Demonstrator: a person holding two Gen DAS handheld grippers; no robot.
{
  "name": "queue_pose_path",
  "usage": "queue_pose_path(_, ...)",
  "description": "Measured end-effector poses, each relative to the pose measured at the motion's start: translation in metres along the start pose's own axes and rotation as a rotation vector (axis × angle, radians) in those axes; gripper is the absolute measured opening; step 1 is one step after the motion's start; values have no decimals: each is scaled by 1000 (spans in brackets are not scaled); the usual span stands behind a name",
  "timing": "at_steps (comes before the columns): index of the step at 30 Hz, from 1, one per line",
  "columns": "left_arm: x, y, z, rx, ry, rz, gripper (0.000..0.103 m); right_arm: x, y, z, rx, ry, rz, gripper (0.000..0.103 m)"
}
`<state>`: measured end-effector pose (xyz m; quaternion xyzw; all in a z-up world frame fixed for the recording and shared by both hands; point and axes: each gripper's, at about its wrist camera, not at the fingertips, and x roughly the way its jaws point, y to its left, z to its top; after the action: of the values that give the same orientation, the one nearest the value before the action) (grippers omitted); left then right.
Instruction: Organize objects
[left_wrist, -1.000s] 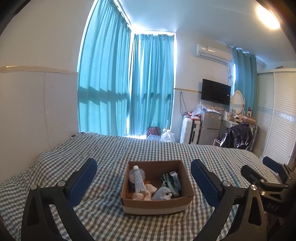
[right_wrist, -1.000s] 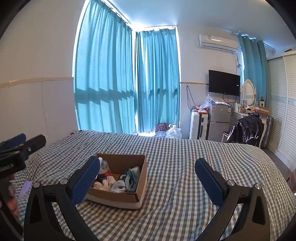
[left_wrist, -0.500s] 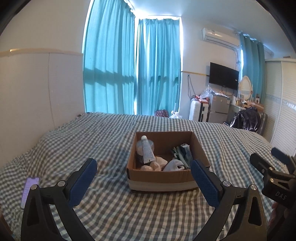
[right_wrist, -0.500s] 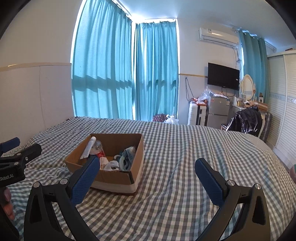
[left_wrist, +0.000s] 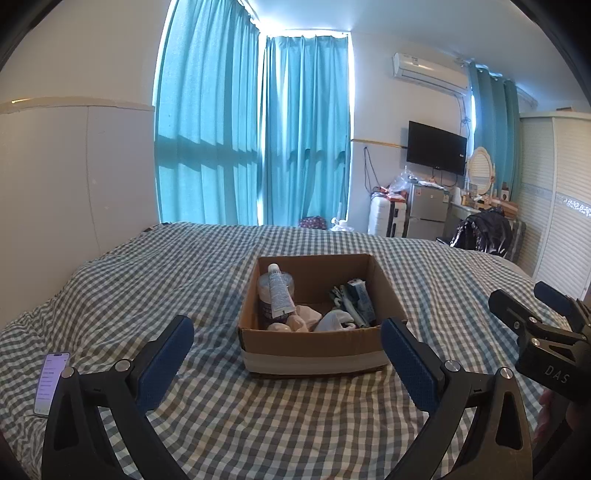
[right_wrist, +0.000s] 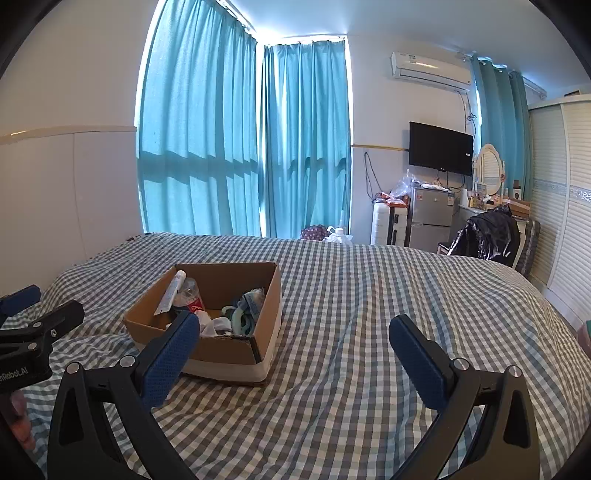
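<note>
Fingers (left_wrist: 168, 360) apart, perhaps nearest box (left_wrist: 314, 349).

The bed cover (left_wrist: 184, 280) has little checks of grey-blue and white all over. The cardboard box (left_wrist: 314, 343) is brown, with a white band along the bottom. At 12 o'clock the curtains (left_wrist: 255, 147) are bright teal — lighter where the sun comes through. The TV (right_wrist: 439, 147) at 2 o'clock is black, and so is the shiny jacket (right_wrist: 487, 232) on the chair. The gripper pads (left_wrist: 166, 362) are dark blue with tiny dots — their arms are black. The phone (left_wrist: 51, 384) at 8 o'clock glows pale purple.
</note>
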<state>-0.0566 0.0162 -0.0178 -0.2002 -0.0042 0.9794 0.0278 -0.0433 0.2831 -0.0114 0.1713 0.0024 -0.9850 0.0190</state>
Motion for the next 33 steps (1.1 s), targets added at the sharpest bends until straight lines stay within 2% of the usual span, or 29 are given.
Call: queue_pose_path(33,1,0,-6,-11,20,17,103,0,6,-3,-1,10,1,103)
